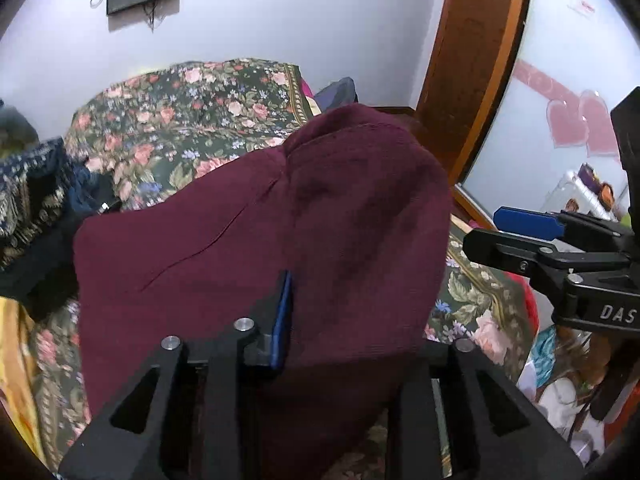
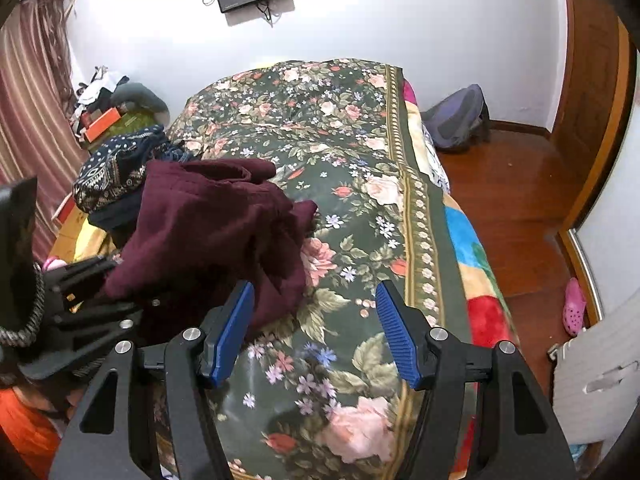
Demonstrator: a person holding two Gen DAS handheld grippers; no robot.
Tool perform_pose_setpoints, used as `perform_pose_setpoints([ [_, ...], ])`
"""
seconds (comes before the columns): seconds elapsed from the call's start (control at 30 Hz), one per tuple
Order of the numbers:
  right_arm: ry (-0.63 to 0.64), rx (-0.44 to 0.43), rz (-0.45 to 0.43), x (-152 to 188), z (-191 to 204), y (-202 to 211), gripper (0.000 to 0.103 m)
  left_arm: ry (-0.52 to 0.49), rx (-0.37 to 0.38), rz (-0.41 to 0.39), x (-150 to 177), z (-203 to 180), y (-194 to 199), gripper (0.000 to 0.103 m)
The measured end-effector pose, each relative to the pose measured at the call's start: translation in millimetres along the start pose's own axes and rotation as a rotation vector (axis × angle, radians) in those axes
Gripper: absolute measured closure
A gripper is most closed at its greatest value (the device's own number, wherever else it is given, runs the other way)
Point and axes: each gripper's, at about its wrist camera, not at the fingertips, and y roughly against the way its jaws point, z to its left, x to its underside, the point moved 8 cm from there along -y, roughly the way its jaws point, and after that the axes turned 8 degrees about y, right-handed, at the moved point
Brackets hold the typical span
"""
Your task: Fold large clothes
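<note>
The dark maroon knitted garment [image 2: 208,224] hangs bunched from the left gripper [image 1: 296,312], lifted over the near left part of the bed, its lower folds trailing onto the green floral bedspread [image 2: 352,184]. In the left wrist view the cloth drapes over the blue-padded fingers [image 1: 283,320] and hides the far one, so the grip looks clenched on a gathered bunch of fabric rather than on a clean edge. The garment looks soft, fairly thick and limp; it will likely sag and twist under its own weight and not slip easily from ribbed pads. A hem or shoulder seam, taken at two corners, seems the better hold for spreading it flat. The right gripper [image 2: 316,332] hovers just beside the cloth with its fingers spread wide and nothing between them. Past the garment, at the bed's left edge, lies a heap of navy patterned clothes [image 2: 120,168].
</note>
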Motion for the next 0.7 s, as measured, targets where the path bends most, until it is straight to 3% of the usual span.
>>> perform_pose_setpoints([
  [0.07, 0.018, 0.001, -0.007, -2.9, 3.0, 4.7, 0.044, 0.012, 0.042, 0.017, -0.9, -2.8, 6.5, 0.059],
  [0.1, 0.028, 0.000, -0.016, -4.5, 5.0, 6.9, 0.044, 0.019, 0.059, 0.022, -1.6, -4.4, 10.7, 0.049],
  [0.17, 0.046, -0.009, -0.059, -12.9, 13.1, 15.7, 0.044, 0.018, 0.059, 0.017, -0.9, -0.7, 23.6, 0.035],
  [0.23, 0.051, -0.031, -0.098, -19.4, 21.1, 23.0, 0.044, 0.003, 0.045, -0.023, 0.8, -1.8, 37.1, 0.034],
  [0.3, 0.065, -0.056, -0.120, -27.4, 29.9, 23.0, 0.044, -0.005, -0.006, -0.064, 3.0, 7.6, 54.2, 0.019],
  [0.37, 0.095, -0.086, -0.139, -37.6, 45.7, 22.3, 0.044, 0.013, -0.050, -0.107, 0.5, 22.8, 67.9, 0.012],
  [0.5, 0.143, -0.150, -0.137, -55.7, 76.9, 11.4, 0.044, 0.075, -0.174, -0.179, -4.2, 70.5, 95.1, 0.009],
  [0.6, 0.132, -0.202, -0.136, -64.6, 91.7, 3.9, 0.044, 0.149, -0.256, -0.190, -4.3, 108.3, 100.5, 0.009],
  [0.7, 0.162, -0.184, -0.135, -73.7, 101.2, -8.6, 0.044, 0.251, -0.270, -0.192, 1.9, 137.9, 102.6, 0.009],
])
